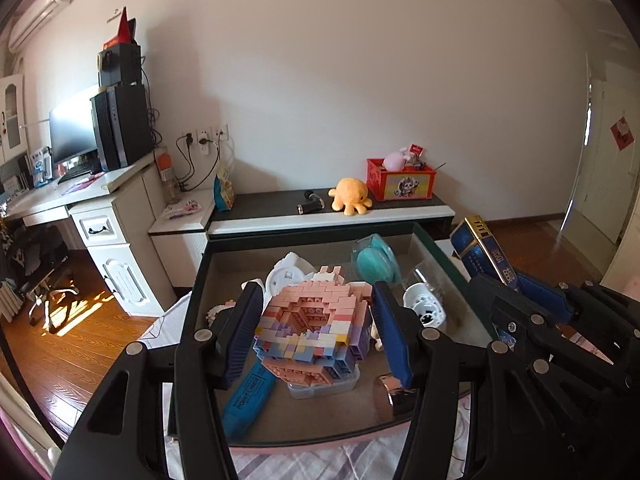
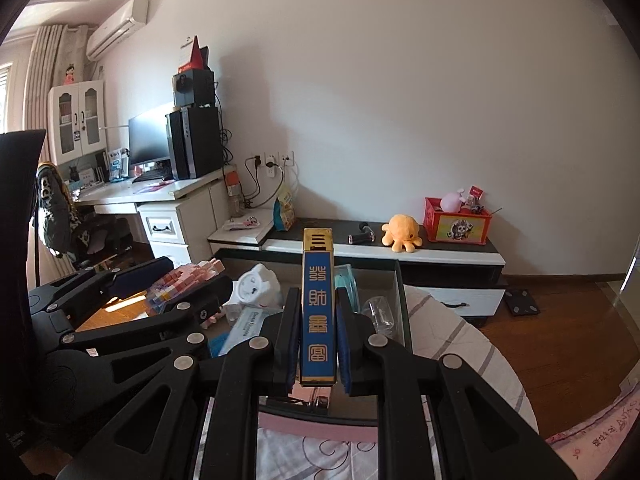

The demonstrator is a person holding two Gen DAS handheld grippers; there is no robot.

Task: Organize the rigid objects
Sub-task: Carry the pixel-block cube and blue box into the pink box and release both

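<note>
My left gripper is shut on a pink, purple and blue brick model, held over a dark-rimmed open box. The model also shows in the right wrist view. My right gripper is shut on a long blue box with gold characters, held upright at the open box's right side; it also shows in the left wrist view. Inside the open box lie a blue marker, a white round clock, a teal disc and a clear container.
A low cabinet behind the box carries a yellow plush octopus and a red crate. A white desk with a monitor stands at the left. The box rests on striped bedding. Wooden floor lies around.
</note>
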